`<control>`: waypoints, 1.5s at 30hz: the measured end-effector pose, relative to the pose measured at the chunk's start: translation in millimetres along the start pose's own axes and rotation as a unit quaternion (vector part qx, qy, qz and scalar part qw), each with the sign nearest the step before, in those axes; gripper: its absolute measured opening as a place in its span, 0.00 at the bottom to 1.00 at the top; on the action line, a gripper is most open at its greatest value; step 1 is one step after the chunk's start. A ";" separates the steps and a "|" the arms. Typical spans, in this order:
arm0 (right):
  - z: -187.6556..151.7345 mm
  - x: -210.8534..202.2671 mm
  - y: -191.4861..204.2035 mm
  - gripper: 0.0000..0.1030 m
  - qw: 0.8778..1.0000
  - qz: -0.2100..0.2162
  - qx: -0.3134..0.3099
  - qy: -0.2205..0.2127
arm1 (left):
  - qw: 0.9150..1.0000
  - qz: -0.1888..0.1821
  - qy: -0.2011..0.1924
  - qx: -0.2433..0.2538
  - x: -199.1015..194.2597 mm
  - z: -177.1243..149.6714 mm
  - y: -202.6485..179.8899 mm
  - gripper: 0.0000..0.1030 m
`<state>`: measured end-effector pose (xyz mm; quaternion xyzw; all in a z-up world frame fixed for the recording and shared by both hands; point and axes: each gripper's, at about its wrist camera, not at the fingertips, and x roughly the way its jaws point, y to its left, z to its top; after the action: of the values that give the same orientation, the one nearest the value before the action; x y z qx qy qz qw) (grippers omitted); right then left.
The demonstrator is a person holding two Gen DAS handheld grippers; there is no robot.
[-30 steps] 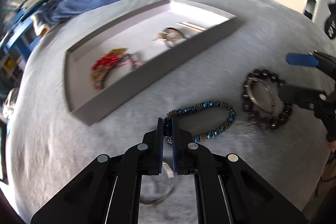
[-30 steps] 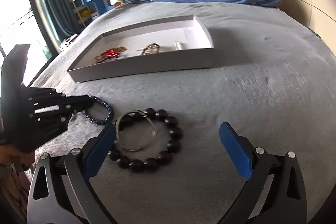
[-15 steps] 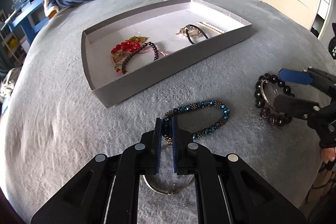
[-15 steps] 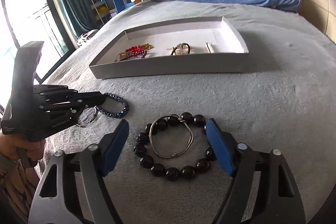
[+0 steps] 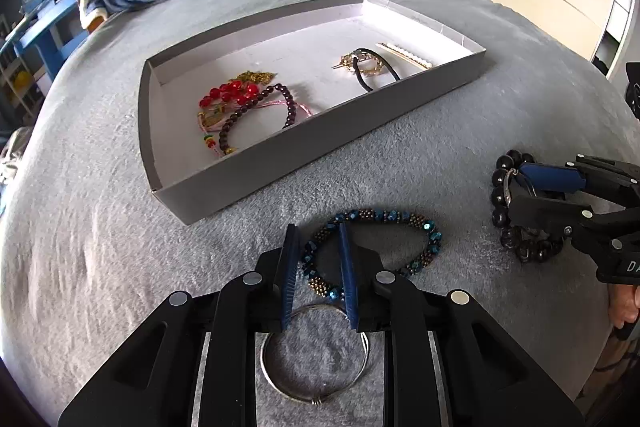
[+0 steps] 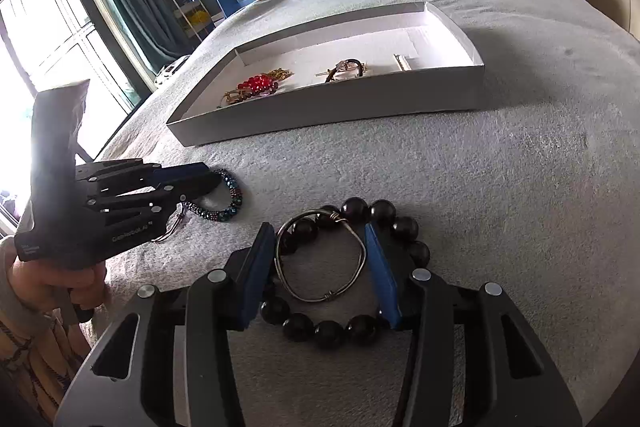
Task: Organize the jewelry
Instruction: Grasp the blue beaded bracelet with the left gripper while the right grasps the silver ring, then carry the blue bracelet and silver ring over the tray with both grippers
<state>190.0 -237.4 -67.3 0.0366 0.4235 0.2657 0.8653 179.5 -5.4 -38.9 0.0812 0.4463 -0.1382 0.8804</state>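
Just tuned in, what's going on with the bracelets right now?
Both grippers are open over jewelry on the grey bed. The left gripper straddles part of the blue beaded bracelet; the right gripper brackets the black bead bracelet and wire bangle. Nothing is lifted. The tray already holds several pieces.

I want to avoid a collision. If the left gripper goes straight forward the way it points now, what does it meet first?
First the blue bead bracelet, whose near side already lies between the left gripper's open fingers. Beyond it comes the front wall of the grey tray, though depth is unclear.
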 end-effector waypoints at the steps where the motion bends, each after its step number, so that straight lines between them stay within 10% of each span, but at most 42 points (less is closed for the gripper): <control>1: -0.2 -0.7 0.9 0.45 1.000 -0.001 -0.001 -0.001 | 1.000 -0.004 0.000 0.000 -0.5 0.3 0.1 0.16; 45: 108.8 7.9 14.2 0.45 0.996 -0.049 -0.071 -0.038 | 0.988 -0.078 -0.115 -0.066 -69.2 97.3 44.7 0.09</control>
<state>269.7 -203.8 0.5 -0.0356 0.3714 0.2505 0.8933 228.9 22.9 75.2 -0.0285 0.3548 -0.1857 0.9159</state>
